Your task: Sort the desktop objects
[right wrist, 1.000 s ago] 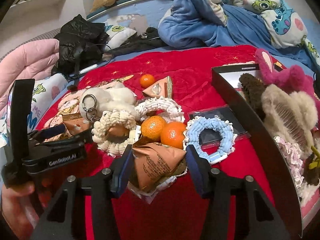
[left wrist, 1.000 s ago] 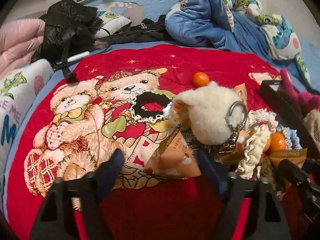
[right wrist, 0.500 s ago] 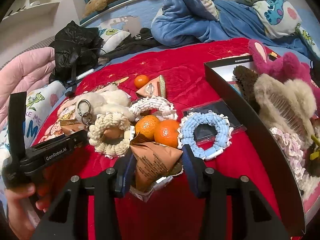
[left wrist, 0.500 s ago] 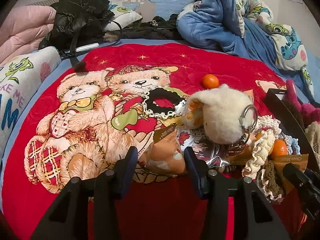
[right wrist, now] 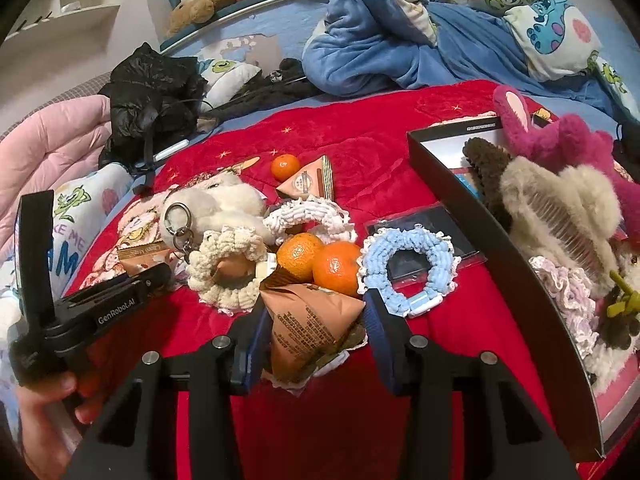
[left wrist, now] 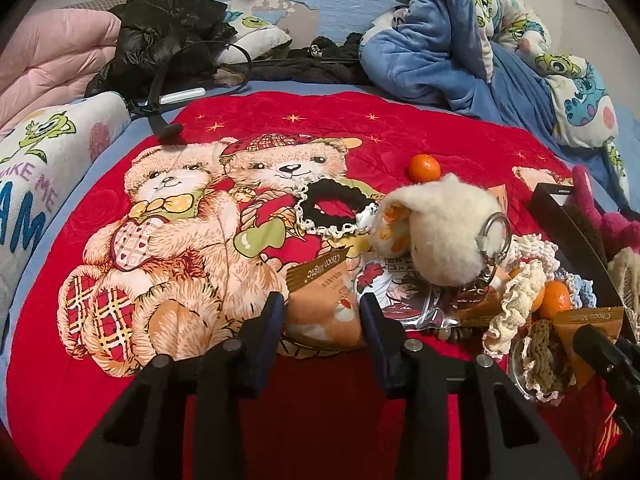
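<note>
Claws differ: left claw has narrowed, closing around orange snack packet; right claw grips brown packet.

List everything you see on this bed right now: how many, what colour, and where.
triangular brown snack packets: three, brown; one between each gripper's fingers, one by the far tangerine
tangerines: three, orange; two together mid-blanket, one farther back
crocheted hair scrunchies: four in plain sight; cream, white, light blue, black
fluffy cream plush keyring: one, centre
black box: one, right, holding furry hair clips
red teddy-bear blanket: one, underneath everything
left gripper: jaws closing on a packet
right gripper: clamped on a packet
hand: holds the left gripper
</note>
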Tool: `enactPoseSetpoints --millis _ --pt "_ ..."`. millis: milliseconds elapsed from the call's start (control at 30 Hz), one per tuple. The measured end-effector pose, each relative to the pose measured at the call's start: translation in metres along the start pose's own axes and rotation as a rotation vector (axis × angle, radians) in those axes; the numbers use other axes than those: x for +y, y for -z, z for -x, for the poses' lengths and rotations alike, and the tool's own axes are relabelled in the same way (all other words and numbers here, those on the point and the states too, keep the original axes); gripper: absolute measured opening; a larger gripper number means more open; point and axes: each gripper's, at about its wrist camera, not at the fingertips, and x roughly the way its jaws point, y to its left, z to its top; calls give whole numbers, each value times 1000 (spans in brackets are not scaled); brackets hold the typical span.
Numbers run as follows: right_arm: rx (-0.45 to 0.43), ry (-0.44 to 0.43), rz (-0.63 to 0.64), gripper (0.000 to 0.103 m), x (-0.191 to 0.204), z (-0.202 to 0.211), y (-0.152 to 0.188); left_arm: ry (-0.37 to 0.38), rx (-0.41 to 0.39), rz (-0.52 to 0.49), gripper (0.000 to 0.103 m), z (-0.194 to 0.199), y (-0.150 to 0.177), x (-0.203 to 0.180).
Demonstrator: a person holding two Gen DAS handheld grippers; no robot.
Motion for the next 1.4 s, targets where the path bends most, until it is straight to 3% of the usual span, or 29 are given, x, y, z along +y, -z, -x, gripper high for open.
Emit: enactPoseSetpoints --millis 233,733,1400 --pt "-22 -8 -8 43 0 6 -5 -15 -17 -24 36 8 1 2" --pt "-51 -43 6 43 10 19 -9 -44 -75 31 36 51 3 23" --pt "-67 -12 52 43 7 38 -4 72 -122 -82 36 97 13 -49"
